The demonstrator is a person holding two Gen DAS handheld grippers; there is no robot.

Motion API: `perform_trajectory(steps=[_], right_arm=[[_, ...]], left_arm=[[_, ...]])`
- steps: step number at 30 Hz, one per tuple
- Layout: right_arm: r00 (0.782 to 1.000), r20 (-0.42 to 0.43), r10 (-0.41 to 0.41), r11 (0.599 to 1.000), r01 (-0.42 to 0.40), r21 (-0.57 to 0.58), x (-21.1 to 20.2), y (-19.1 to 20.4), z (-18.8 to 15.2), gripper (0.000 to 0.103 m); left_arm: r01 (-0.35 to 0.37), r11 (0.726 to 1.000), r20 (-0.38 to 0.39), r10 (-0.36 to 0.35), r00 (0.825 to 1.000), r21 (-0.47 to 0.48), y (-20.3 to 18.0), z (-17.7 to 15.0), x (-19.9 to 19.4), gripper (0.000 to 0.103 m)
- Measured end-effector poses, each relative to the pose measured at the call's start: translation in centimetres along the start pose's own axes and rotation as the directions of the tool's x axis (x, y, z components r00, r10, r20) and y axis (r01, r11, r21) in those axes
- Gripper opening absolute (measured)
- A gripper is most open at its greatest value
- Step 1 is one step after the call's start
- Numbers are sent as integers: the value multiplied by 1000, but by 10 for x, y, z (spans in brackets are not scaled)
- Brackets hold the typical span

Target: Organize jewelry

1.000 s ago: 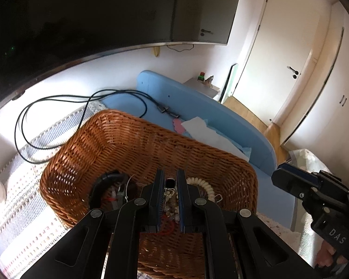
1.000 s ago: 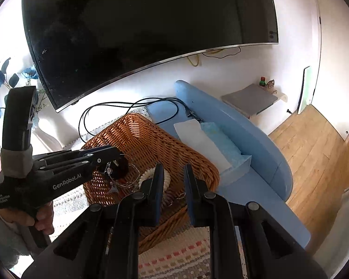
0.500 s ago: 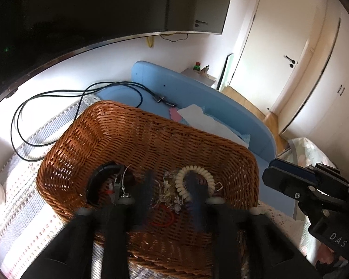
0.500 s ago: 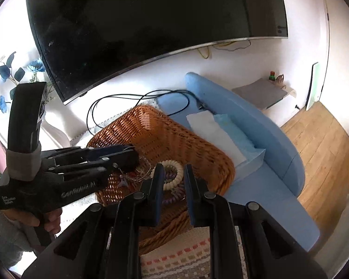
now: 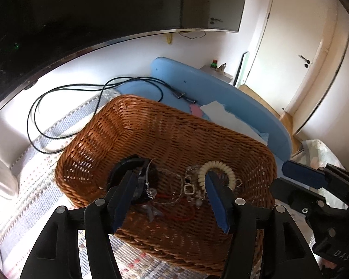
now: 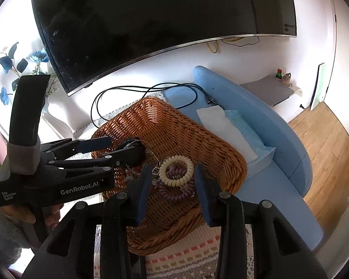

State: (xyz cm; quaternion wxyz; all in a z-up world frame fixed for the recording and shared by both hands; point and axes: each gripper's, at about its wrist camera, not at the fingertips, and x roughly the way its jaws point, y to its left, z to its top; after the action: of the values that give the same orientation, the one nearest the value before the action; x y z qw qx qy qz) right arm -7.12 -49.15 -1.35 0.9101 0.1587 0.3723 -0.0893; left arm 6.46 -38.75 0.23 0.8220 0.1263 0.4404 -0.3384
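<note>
A brown wicker basket (image 5: 151, 127) (image 6: 197, 134) holds tangled jewelry: a cream coil bracelet (image 5: 217, 172) (image 6: 176, 174), a purple coil bracelet (image 6: 176, 191), silver chains (image 5: 174, 186), a red cord (image 5: 186, 216) and a dark round item (image 5: 128, 165). My left gripper (image 5: 168, 186) (image 6: 125, 144) is open and empty, its jaws wide apart above the basket's contents. My right gripper (image 6: 172, 181) is open and empty over the coil bracelets; its tip shows at the right of the left wrist view (image 5: 300, 174).
The basket stands on a striped woven mat (image 5: 35, 186) next to a blue tray (image 6: 279, 139) with white and blue tissue (image 6: 223, 127). Black cables (image 5: 69, 93) lie behind it under a large dark TV (image 6: 151, 23). A white vase (image 6: 55, 123) stands at the left.
Both grippers have opened wide from nearly shut. The left one no longer pinches the chain jewelry, which now lies in the basket. The right gripper moved in over the coil bracelets.
</note>
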Motion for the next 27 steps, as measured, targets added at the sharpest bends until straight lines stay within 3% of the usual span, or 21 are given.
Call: perform_trajectory(steps=[4, 7, 12, 17, 22, 27], right_arm=[[999, -19, -42, 999, 42, 5, 1, 2, 6, 65], [992, -69, -101, 995, 101, -7, 4, 6, 13, 65], [965, -99, -242, 969, 237, -64, -2, 19, 34, 65], [940, -153, -306, 951, 308, -12, -11, 17, 49, 73], [932, -213, -292, 951, 307, 42, -10, 9, 47, 73], [932, -198, -305, 947, 318, 40, -16, 12, 48, 73]], left_arm=[[-40, 999, -5, 40, 999, -20, 4, 2, -3, 68], [-79, 996, -10, 79, 997, -37, 6, 4, -8, 78], [-199, 979, -72, 195, 978, -52, 4, 12, -18, 78], [-125, 984, -80, 115, 990, -126, 5, 20, -47, 78], [-152, 976, -120, 134, 984, -158, 7, 20, -56, 78], [-163, 967, -151, 135, 979, -194, 16, 14, -51, 78]])
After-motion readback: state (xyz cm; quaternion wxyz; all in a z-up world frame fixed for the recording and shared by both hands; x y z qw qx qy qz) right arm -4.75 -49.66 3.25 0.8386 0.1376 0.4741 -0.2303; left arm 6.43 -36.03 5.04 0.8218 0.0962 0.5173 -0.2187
